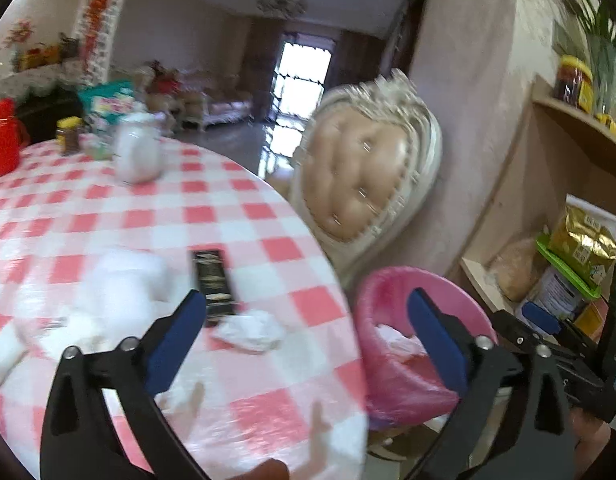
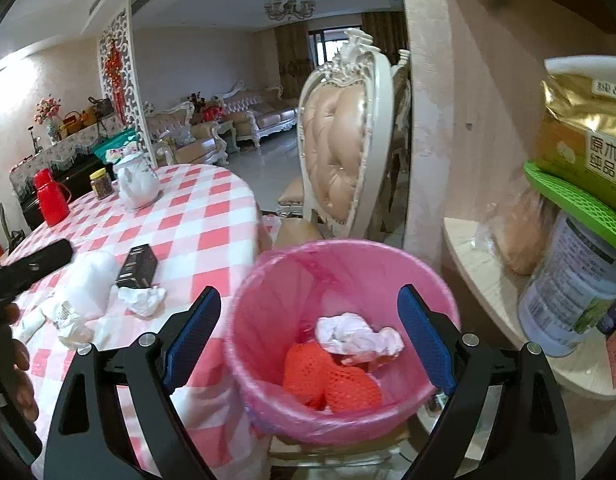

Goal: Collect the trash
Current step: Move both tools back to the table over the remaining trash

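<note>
We are seeing a pink-lined trash bin [image 2: 348,344] standing just beside the table, holding a crumpled white tissue [image 2: 358,338] and orange netting [image 2: 332,380]. Another crumpled tissue [image 2: 142,300] is lying on the red-checked tablecloth [image 2: 196,216] near a black box [image 2: 137,266]. A tufted chair [image 2: 336,148] is standing behind the bin. Our right gripper [image 2: 308,340] is hovering over the bin, spread wide and empty; our left gripper [image 1: 308,336] is gaping equally wide, gripping nothing.
</note>
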Motion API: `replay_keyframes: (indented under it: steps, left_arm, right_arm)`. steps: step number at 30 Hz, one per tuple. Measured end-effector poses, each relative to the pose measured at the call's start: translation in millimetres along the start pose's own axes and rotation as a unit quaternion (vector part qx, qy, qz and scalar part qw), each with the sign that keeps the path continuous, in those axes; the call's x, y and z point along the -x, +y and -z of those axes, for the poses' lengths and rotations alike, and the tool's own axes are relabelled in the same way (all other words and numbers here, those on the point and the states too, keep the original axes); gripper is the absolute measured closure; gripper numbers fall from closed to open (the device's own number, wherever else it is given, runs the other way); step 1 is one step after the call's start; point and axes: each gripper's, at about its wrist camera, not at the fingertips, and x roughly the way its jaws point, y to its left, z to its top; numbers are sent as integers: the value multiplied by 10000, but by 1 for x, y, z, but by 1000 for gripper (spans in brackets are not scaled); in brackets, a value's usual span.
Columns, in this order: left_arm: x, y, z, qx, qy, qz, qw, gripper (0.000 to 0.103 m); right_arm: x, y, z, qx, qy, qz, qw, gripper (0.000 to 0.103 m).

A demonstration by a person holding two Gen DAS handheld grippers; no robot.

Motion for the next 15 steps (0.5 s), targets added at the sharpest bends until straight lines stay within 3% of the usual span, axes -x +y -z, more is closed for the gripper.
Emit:
replay_keyframes:
  steps: [7, 10, 15]
  left_arm:
    - [63, 57, 6, 33, -401, -654, 9970, 5]
    - [83, 85, 11, 78, -373, -1001, 9942, 5]
    - [105, 131, 26, 358, -146, -1180, 9923, 5]
  right_arm:
    - [8, 41, 4, 70, -235, -332, 9991, 18]
    - [8, 59, 6, 88, -218, -466, 9986, 18]
    - [8, 86, 11, 217, -153, -621, 9977, 18]
